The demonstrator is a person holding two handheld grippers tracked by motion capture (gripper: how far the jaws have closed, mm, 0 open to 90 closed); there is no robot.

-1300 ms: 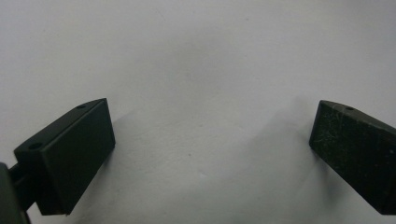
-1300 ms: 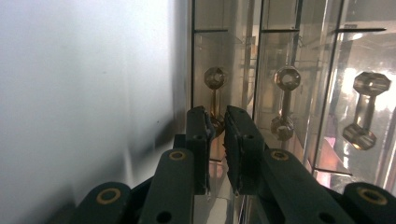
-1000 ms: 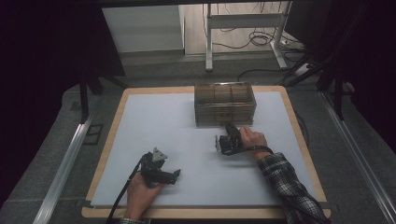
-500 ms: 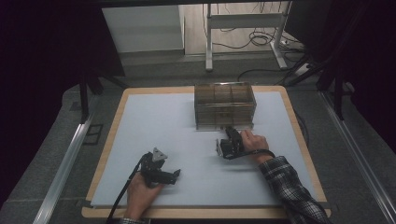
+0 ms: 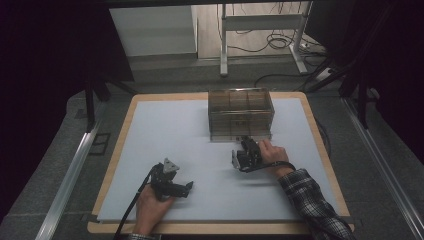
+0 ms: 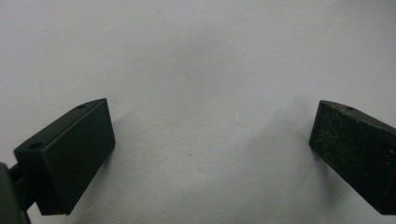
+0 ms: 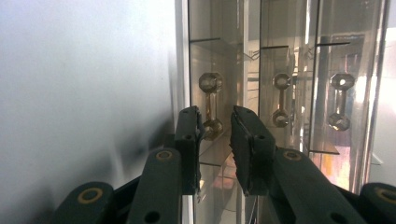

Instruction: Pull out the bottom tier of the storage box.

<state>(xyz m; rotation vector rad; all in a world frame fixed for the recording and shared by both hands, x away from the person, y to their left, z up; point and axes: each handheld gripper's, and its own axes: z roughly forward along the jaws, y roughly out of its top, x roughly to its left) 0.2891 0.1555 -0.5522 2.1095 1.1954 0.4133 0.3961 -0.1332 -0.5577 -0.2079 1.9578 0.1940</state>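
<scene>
A clear acrylic drawer box point(image 5: 240, 112) stands at the back middle of the white mat point(image 5: 165, 135). My right gripper point(image 5: 245, 142) is at its front face, turned on its side. In the right gripper view its jaws point(image 7: 215, 122) have a narrow gap, with a brass-coloured drawer handle point(image 7: 210, 105) just past the tips and beside the left pad. These jaws have just been opening, and I see no pad pressing on the handle. My left gripper point(image 5: 187, 187) rests low at the front left, its jaws point(image 6: 210, 140) wide open over bare mat point(image 6: 196, 56).
Two more drawer handles point(image 7: 281, 99) point(image 7: 341, 100) show through the clear fronts. The mat lies on a wooden board point(image 5: 320, 145) with grey floor and metal rails around it. A table frame and cables point(image 5: 280, 40) stand behind.
The right hand has edged slightly toward the near side from the box front. The left hand and its gripper have kept still.
</scene>
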